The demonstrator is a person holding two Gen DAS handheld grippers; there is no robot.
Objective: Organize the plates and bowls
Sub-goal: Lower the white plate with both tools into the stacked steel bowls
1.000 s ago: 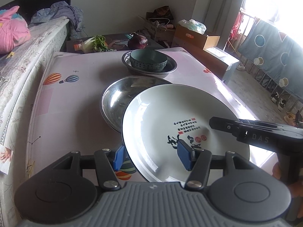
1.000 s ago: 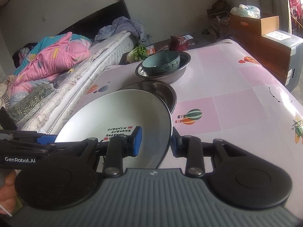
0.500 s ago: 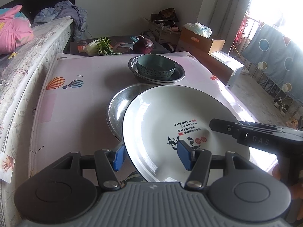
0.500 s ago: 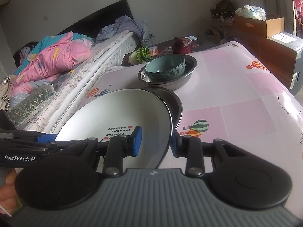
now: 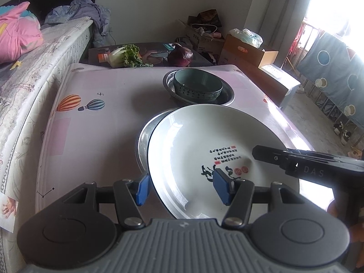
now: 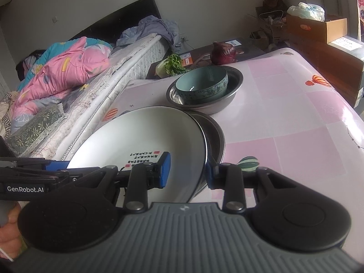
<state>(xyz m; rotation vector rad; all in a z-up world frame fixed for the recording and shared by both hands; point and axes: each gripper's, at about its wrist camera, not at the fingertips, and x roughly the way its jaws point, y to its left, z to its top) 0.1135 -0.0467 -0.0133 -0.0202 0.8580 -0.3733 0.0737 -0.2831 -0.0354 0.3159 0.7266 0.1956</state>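
A white plate (image 5: 204,141) with black writing hangs tilted between both grippers, over a shallow steel basin (image 5: 144,136) on the pink tablecloth. My left gripper (image 5: 182,190) is shut on the plate's near left rim. My right gripper (image 6: 187,173) is shut on the right rim of the plate (image 6: 141,136), with the steel basin (image 6: 216,141) showing just beyond it. Farther back a teal bowl (image 5: 198,85) sits inside a second steel basin (image 5: 228,95). The plate hides most of the near basin.
A bed with a pink quilt (image 6: 63,68) runs along the table's left side. Beyond the table's far edge a low dark table holds a leafy green cabbage (image 5: 124,56) and a purple cabbage (image 5: 180,55). Cardboard boxes (image 5: 248,50) stand at the right.
Both grippers have carried the plate forward across the table. It now covers most of the near steel basin, and its far rim is closer to the basin with the teal bowl.
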